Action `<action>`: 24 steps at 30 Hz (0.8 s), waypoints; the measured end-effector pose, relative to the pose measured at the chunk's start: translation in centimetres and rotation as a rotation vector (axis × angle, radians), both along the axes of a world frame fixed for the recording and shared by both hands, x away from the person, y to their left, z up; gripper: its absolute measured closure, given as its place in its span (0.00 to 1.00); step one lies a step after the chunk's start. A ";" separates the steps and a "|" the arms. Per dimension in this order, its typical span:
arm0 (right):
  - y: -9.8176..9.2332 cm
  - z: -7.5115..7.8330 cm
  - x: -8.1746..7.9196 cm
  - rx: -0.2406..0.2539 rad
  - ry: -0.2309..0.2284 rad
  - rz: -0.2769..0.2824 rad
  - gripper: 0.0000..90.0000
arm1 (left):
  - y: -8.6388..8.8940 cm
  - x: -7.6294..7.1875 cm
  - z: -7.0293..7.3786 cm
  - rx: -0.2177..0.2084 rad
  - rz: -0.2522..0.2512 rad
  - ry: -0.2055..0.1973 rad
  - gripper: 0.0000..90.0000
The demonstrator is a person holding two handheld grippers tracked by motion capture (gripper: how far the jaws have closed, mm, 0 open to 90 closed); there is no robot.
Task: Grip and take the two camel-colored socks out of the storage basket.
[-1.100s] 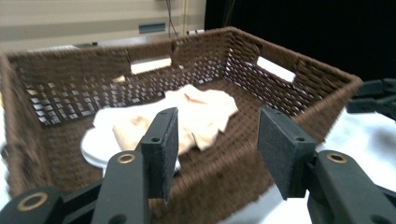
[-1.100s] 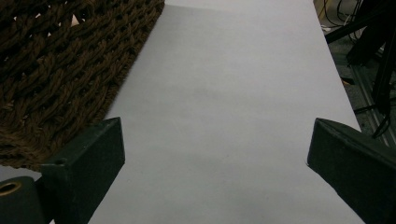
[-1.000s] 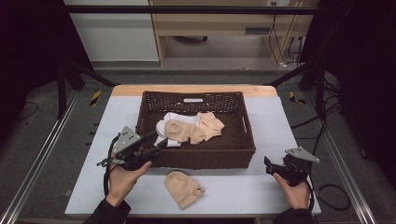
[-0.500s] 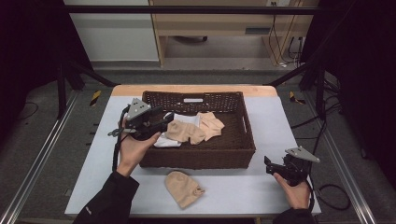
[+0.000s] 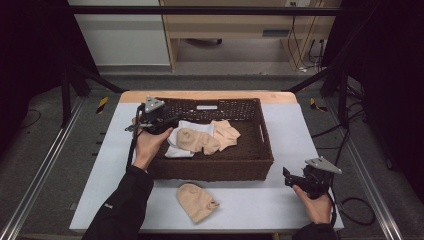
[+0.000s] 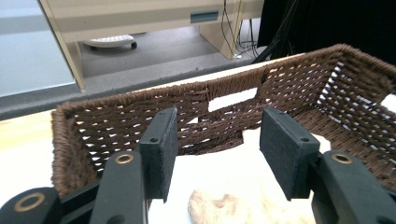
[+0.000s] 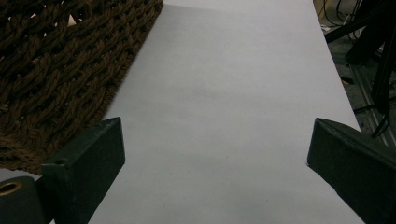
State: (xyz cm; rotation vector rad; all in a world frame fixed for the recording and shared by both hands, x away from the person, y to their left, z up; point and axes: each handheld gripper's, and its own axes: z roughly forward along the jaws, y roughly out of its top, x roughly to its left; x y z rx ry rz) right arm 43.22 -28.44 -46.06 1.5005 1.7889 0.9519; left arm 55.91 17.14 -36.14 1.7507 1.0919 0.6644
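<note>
Left gripper [image 5: 162, 121] hangs over the left end of the brown wicker basket [image 5: 260, 160], jaws set moderately apart and holding nothing; in the left gripper view its jaws frame the white cloth [image 6: 219, 177] and a beige sock [image 6: 233, 207] lying under them, with no contact that I can see. The left hand [image 5: 149, 145] sits at the basket's left rim.

Inside the basket: a white cloth [image 5: 181, 142] at the left and beige socks [image 5: 200, 140] overlapping it toward the middle, more beige pieces [image 5: 227, 132] just right of those. The right half of the basket floor is bare weave.

In front of the basket, on the grey-white table [image 5: 250, 205], one beige sock [image 5: 196, 201] lies flat, apart from the basket wall and from both grippers.

Right gripper [image 5: 291, 178] rests low on the table off the basket's front right corner, jaws spread wide and empty; the right gripper view shows bare table between them and the basket wall [image 7: 60, 70] at the left.

Judgement: this looks like sorting socks between basket and table, partway through. One sock is out and several remain in the basket. Which way things are going cannot be told from this moment alone. The next move likely belongs to the left gripper, closing on a piece below it.
</note>
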 end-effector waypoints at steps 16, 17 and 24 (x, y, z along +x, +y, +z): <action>0.0 0.0 0.1 0.002 0.001 0.002 0.05 | -1.8 3.4 -5.0 0.122 -0.007 0.175 0.49; 0.0 0.0 0.1 0.002 0.002 0.001 0.05 | -1.9 3.5 -5.2 0.126 -0.012 0.187 0.49; 0.0 -0.1 0.1 -0.009 0.002 0.003 0.05 | -2.0 3.6 -6.1 0.189 -0.033 0.241 0.50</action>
